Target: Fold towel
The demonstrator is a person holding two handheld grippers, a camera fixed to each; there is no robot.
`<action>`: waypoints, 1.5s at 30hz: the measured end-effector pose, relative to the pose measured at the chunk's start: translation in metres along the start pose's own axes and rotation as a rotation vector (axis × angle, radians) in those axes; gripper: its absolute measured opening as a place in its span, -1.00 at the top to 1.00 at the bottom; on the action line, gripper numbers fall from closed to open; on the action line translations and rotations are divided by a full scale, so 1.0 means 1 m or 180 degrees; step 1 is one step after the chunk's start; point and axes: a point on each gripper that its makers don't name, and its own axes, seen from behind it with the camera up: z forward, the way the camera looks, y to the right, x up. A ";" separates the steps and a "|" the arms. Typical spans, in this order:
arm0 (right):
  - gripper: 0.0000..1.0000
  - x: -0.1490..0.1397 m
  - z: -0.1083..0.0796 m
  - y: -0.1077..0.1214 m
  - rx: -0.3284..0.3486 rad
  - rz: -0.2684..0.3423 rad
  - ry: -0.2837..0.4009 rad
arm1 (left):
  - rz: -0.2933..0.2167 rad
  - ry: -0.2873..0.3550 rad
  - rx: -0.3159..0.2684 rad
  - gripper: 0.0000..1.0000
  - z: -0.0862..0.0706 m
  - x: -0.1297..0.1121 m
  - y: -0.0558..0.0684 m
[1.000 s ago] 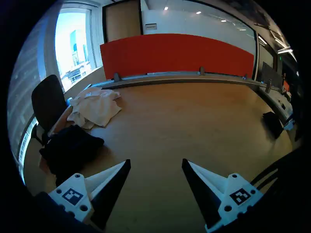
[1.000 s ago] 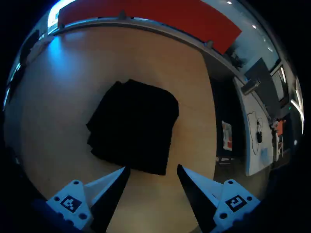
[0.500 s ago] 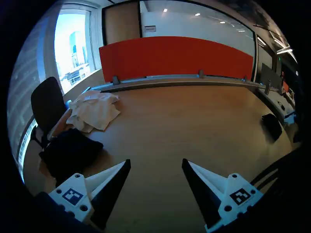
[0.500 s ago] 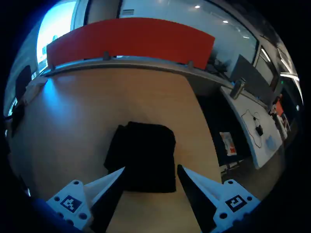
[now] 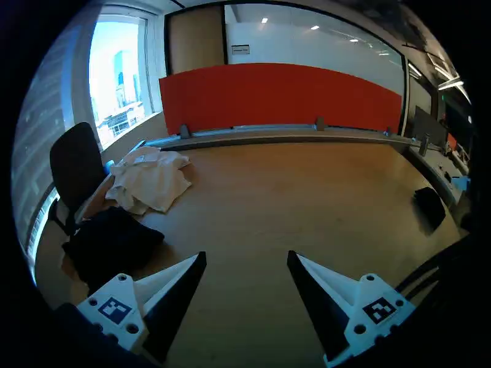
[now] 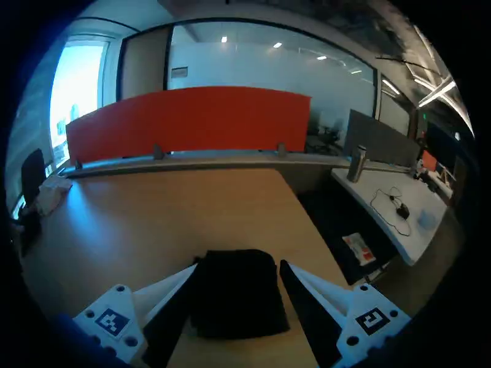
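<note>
In the left gripper view, my left gripper (image 5: 245, 254) stands open over bare wood, with nothing between its fingers. A crumpled black towel (image 5: 110, 242) lies to its left near the table's edge. Beyond that lies a heap of white towels (image 5: 150, 178). A folded black towel (image 5: 429, 205) rests far off on the right side of the table. In the right gripper view, my right gripper (image 6: 239, 265) is open and that folded black towel (image 6: 238, 294) lies flat on the table between and beneath its fingers. I cannot tell whether the fingers touch it.
A long wooden table (image 5: 294, 184) ends at a red divider (image 5: 276, 95) along its far side. A black office chair (image 5: 73, 162) stands at the left by the window. To the right, across a gap, is a white desk (image 6: 399, 208) with a cable and a metal cup (image 6: 358, 162).
The right gripper view has tilted up and drawn back, so the folded black towel has slid from the view's middle down to between the fingers. The left gripper has hardly moved.
</note>
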 end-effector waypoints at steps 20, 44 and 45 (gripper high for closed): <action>-0.86 0.068 -0.009 -0.051 0.0115 0.0047 0.0645 | -0.0067 0.0405 0.0015 -0.97 0.005 0.046 -0.010; -0.87 0.145 -0.022 -0.203 0.0556 -0.0007 0.1174 | -0.0020 0.0905 -0.0021 -0.97 0.007 0.106 -0.016; -0.87 0.147 -0.022 -0.209 0.0570 -0.0003 0.1191 | -0.0023 0.0923 -0.0022 -0.97 0.007 0.108 -0.016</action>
